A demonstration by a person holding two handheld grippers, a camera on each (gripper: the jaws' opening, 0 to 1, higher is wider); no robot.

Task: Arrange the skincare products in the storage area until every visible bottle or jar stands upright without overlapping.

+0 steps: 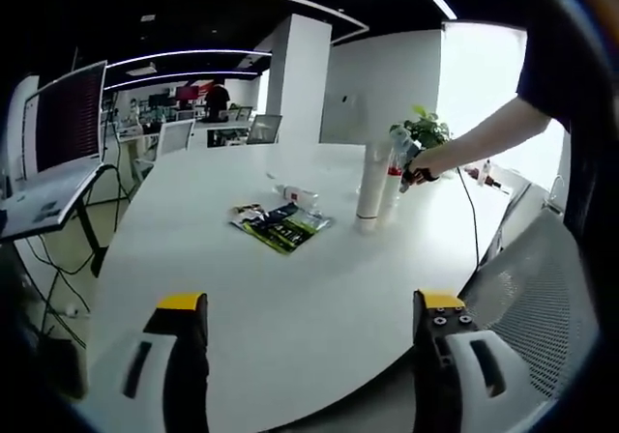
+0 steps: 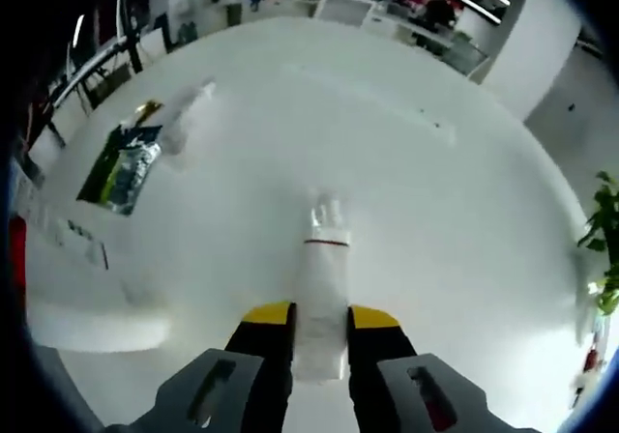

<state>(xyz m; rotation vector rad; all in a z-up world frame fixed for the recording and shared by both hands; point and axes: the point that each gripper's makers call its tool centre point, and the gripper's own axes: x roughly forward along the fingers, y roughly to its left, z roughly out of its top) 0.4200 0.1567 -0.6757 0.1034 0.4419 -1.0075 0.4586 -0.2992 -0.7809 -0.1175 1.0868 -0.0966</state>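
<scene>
My right gripper [image 2: 321, 325] is shut on a white tube [image 2: 320, 298] with a clear cap, held above the white table [image 2: 426, 211]. In the left gripper view, a person's arm reaches in from the right with that gripper [image 1: 414, 172], next to two tall white tubes [image 1: 371, 189] standing upright. A small clear bottle [image 1: 296, 196] lies on its side behind the green and black sachets [image 1: 281, 226]. The same bottle [image 2: 186, 114] and sachets [image 2: 122, 167] sit at the upper left of the right gripper view. My left gripper [image 1: 309, 309] hangs open over the table's near edge, holding nothing.
A potted plant [image 1: 423, 128] stands behind the tall tubes. There is a laptop [image 1: 60, 133] on a stand at the left and a mesh chair [image 1: 542, 293] at the right. Desks and chairs fill the room beyond the table.
</scene>
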